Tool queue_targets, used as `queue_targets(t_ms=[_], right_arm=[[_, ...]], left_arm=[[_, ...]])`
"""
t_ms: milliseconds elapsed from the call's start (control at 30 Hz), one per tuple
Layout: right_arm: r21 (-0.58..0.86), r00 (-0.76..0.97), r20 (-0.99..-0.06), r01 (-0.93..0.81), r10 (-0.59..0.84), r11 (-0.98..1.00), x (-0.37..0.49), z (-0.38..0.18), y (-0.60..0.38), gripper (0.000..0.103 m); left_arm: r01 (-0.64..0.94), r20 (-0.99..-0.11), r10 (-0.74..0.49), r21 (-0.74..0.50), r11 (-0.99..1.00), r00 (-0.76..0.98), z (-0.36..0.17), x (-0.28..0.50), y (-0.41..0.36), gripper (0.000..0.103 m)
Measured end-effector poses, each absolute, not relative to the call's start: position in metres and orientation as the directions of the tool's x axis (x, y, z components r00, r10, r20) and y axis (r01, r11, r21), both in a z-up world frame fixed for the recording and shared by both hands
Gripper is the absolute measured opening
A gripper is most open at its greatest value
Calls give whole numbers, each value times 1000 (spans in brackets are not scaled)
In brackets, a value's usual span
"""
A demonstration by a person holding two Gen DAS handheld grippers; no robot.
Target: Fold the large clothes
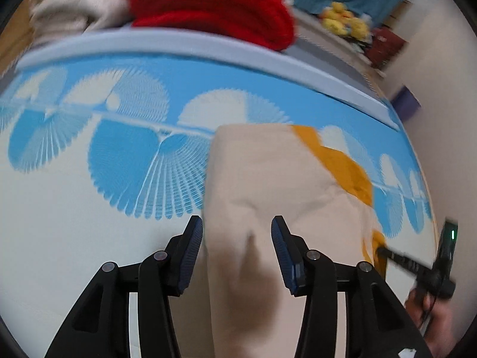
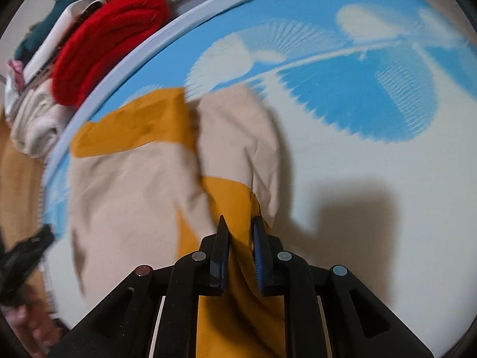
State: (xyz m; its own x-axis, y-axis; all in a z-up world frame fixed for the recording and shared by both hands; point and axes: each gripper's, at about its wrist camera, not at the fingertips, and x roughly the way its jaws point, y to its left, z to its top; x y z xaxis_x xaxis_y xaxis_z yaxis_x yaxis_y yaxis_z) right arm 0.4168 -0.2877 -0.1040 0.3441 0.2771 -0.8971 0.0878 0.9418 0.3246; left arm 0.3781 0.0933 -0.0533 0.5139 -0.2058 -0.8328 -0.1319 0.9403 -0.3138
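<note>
A big beige and yellow garment (image 2: 143, 179) hangs from two grippers above a bed (image 1: 74, 253) with a blue and white sheet. The right gripper (image 2: 240, 232) is clenched on a yellow part of the cloth, with its two blue pads nearly together. The left gripper (image 1: 237, 238) has beige cloth running up between its pads, but the pads look a little way off the cloth at the tips, so I cannot tell if it is truly pinching. That is the worry: if the left side slips out, the garment could drop, bunch up, and the fold would come out crooked. The pictures are blurry too, so fast swinging could shake the cloth loose. A red folded garment (image 1: 214, 6) sits on a pile at the far edge of the bed.
</note>
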Motion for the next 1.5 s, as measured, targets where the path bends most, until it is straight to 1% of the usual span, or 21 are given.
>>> queue_targets(t_ms=[133,233,300,400,467,567,633,667,733,800,867,900,933,967,1033,1100,1133,1200,1267,1333,1500], right_arm=[[220,468,-859,-31,208,975,400,-61,-281,23],[231,484,-819,-210,307,950,377,-37,-263,32],[249,405,-833,-335,378,909,358,-40,-246,36],[96,238,-945,-450,223,888,335,-84,-219,36],[-31,206,-975,-505,86,862,322,-108,-210,36],[-50,218,-974,-498,69,866,318,-107,-215,36],[-27,204,-976,-464,78,885,318,-106,-223,36],[-27,197,-978,-452,70,891,319,-106,-227,36],[-32,179,-983,-427,50,903,318,-112,-234,36],[-44,165,-986,-407,27,913,317,-115,-240,36],[-52,145,-989,-382,4,923,313,-117,-248,36],[-59,141,-990,-370,-7,927,311,-117,-252,36],[-75,146,-989,-359,-23,930,308,-114,-256,36],[-102,164,-985,-342,-47,934,305,-109,-261,36],[-136,228,-971,-294,-69,946,298,-91,-270,36],[-137,341,-939,-222,-55,965,288,-59,-281,37],[-126,392,-919,-195,-40,973,281,-45,-284,41],[-79,534,-845,-136,6,988,256,-7,-291,52],[-54,645,-764,-101,24,993,226,21,-293,82],[-24,741,-669,-92,53,995,186,45,-292,95],[-5,807,-582,-122,96,992,114,58,-278,100]], left_arm=[[99,-876,-281,-263,960,393,-59,360,52,47],[250,-914,-236,-157,956,329,-73,339,18,47],[320,-943,-212,-124,939,257,-94,328,0,47],[361,-967,-94,-3,933,235,-118,314,-11,49],[352,-964,-104,-12,936,243,-112,309,-10,49],[332,-956,-140,-48,942,258,-95,297,5,46],[315,-964,-144,-68,947,225,-98,292,18,39],[303,-975,-130,-70,950,182,-106,289,24,29],[288,-992,-58,-24,957,108,-132,281,35,23],[331,-990,136,137,934,27,-170,266,40,20],[406,-973,227,223,886,37,-182,252,33,20],[425,-973,219,230,876,77,-175,245,31,27],[412,-974,201,225,883,101,-166,243,32,28],[371,-974,177,218,903,141,-151,242,35,30],[254,-957,141,207,945,254,-112,238,46,43],[165,-925,114,184,969,363,-77,229,51,66],[122,-899,92,158,980,428,-56,221,51,72],[63,-837,46,95,993,546,-17,196,47,96],[32,-778,25,58,998,628,7,173,38,100],[3,-732,25,37,999,681,22,150,28,102],[-47,-659,44,13,999,751,23,91,-5,102]])
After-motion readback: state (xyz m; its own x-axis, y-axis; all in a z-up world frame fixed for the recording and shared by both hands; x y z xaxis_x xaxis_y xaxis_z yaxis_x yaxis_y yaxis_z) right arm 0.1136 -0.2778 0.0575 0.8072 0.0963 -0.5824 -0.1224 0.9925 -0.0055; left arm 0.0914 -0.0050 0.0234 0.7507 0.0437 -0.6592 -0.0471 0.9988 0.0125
